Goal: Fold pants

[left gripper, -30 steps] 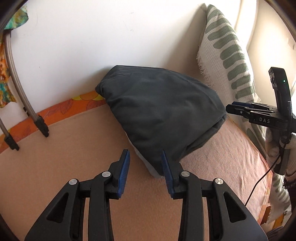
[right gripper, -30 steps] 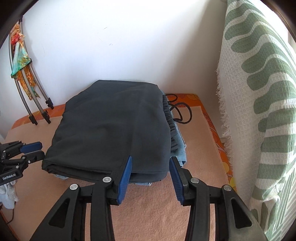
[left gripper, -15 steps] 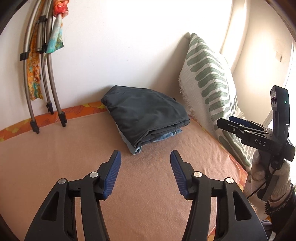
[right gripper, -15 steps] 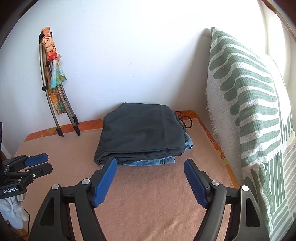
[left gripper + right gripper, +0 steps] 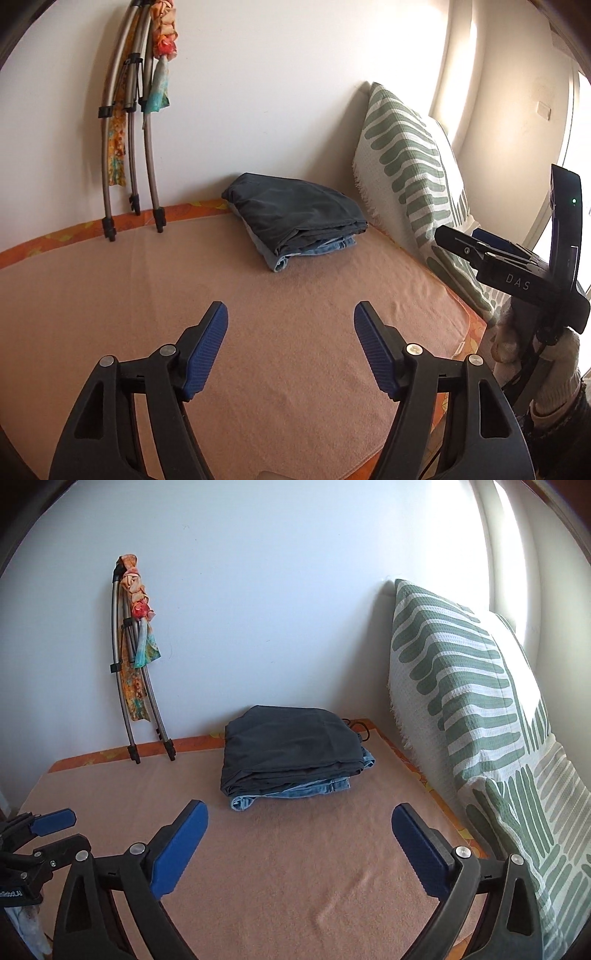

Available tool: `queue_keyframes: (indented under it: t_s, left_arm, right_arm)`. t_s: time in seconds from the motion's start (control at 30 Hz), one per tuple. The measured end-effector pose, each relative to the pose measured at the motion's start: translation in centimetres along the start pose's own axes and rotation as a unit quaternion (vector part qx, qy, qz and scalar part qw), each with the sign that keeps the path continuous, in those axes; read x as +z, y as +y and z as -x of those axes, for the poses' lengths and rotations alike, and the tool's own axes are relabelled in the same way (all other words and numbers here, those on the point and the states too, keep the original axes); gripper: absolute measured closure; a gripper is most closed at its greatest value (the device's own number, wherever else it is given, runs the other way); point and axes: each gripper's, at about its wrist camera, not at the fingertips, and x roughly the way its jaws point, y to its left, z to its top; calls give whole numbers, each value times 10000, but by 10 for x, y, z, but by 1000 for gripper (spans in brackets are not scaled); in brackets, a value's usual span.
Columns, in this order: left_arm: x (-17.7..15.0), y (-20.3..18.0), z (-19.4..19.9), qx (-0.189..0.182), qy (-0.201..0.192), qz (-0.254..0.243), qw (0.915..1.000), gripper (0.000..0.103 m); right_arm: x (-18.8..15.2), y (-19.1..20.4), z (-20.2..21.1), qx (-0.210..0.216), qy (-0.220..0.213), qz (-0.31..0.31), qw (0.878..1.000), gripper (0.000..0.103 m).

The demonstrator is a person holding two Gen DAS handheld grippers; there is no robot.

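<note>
Pants [image 5: 295, 214], dark grey and folded into a flat rectangle, lie on top of a folded pair of light blue jeans [image 5: 314, 251] at the far end of a peach blanket [image 5: 258, 350], near the white wall and just beside a green-and-white patterned cushion [image 5: 410, 173]. Left wrist view: the left gripper [image 5: 290, 314] hangs over bare blanket, well apart from the stack; its jaws are opening and nothing lies between the blue pads. At the right edge the right gripper [image 5: 476, 240] shows side-on, borne by a hand in a white glove [image 5: 554, 369]. Grey metal rods [image 5: 147, 162] with a colourful cloth lean against the wall.

Right wrist view: the pants [image 5: 291, 749] sit squarely ahead. The right gripper [image 5: 299, 816] spreads wide, jaws opening, empty, clear of the stack. The left gripper [image 5: 44, 827] shows at the left edge.
</note>
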Motion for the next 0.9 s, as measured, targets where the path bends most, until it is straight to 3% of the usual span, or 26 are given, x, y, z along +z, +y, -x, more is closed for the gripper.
queue_keyframes:
  t_s: [0.2,0.6,0.9]
  left_arm:
    - [-10,10,3,96,44,88,9999,32]
    - [-22,23,-2,452,120,211,9987,32]
    - [-23,22,-7,575,173,202,9980,28]
  right_arm:
    - [-11,13,2,-112,-238,143,9995,0]
    - [-29,14,-28,-45,82,82,9999,0]
    - [-26,15,-27,-35,32,63,10000,0]
